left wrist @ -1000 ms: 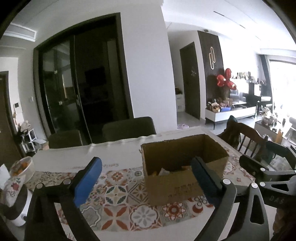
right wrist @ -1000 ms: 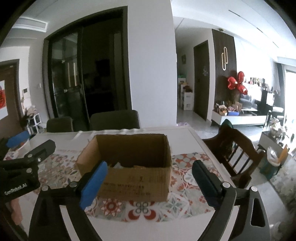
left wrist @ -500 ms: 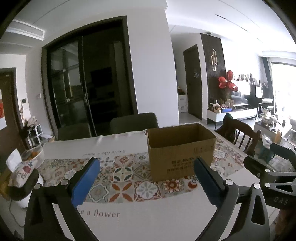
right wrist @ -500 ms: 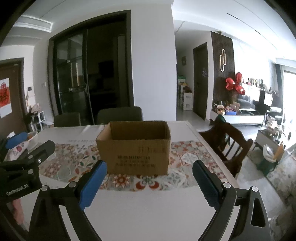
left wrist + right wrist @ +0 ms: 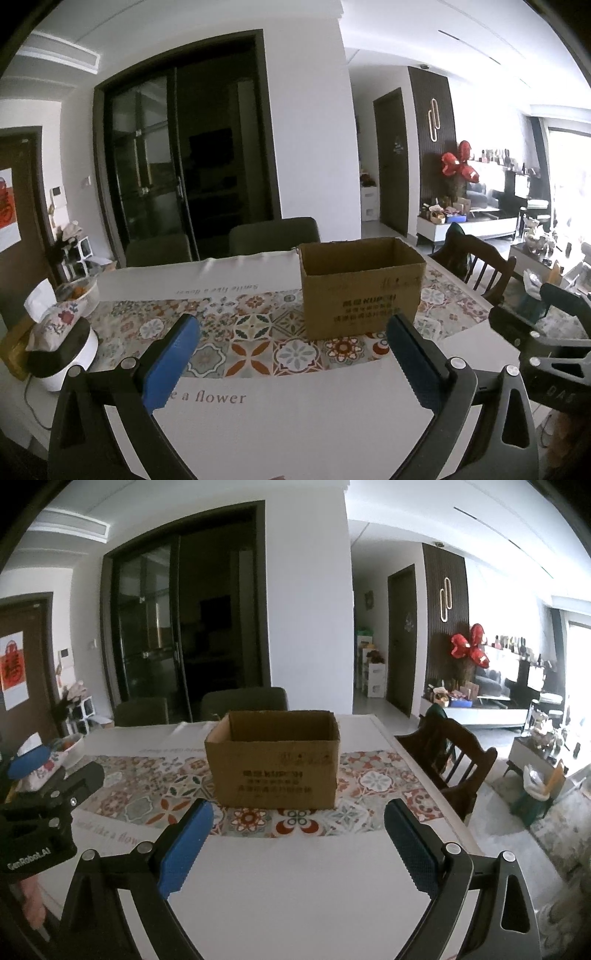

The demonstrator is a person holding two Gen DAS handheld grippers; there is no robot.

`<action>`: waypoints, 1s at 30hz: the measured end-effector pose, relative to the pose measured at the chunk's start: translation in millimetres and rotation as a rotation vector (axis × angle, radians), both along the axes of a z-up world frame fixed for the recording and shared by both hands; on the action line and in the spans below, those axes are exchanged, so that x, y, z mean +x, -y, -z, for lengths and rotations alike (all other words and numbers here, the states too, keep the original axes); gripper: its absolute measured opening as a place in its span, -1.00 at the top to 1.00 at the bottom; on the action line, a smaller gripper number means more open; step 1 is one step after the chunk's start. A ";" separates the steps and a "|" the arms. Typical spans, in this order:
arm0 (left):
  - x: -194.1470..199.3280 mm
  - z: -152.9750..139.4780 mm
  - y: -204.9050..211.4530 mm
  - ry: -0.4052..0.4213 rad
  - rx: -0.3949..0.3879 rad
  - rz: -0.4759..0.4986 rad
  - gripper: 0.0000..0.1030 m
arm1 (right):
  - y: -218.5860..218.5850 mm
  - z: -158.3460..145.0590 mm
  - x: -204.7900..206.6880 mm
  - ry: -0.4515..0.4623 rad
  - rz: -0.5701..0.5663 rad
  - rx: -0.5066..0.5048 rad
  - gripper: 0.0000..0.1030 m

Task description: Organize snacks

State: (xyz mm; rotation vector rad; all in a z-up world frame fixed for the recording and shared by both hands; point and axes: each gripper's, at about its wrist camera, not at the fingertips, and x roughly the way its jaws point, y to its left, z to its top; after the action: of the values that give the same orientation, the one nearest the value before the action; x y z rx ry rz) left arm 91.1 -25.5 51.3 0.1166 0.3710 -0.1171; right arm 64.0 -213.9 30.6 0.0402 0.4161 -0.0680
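While both tools hung over the near edge of the worktop [image 5: 295,893], I counted one cardboard box [image 5: 275,771] on it, open at the top and standing upright on the patterned runner [image 5: 155,794]. Its contents could not be seen from this low angle. Two hand-held grippers were out: the left hand-held gripper [image 5: 291,354] and the right hand-held gripper [image 5: 297,840], each with its two blue pads spread wide and nothing between them. Two dark chairs [image 5: 275,234] stood behind the far edge, and one wooden chair [image 5: 448,760] at the right side. One tissue pouch [image 5: 50,325] sat on a white appliance at the left end, with one bowl [image 5: 79,290] just behind it.

The box stood ahead of both tools, apart from them: almost centred between the right one's pads, and ahead and to the right of the left one.
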 end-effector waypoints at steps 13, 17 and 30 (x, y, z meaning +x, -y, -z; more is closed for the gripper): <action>-6.9 -0.9 -2.2 0.000 -0.003 -0.003 -1.00 | -5.1 -3.6 -12.8 0.025 -0.005 -0.008 -0.84; -7.2 -0.9 -1.8 -0.002 -0.005 0.000 -1.00 | -4.2 -4.0 -12.7 0.025 -0.004 -0.009 -0.84; -8.9 -2.4 -1.5 -0.001 -0.006 0.001 -1.00 | -3.6 -5.3 -13.4 0.025 0.000 -0.010 -0.84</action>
State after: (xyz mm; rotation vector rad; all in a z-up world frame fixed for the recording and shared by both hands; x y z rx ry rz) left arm 82.1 -24.0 53.7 0.1111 0.3711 -0.1188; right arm 50.7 -210.4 35.9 0.0315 0.3906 -0.0694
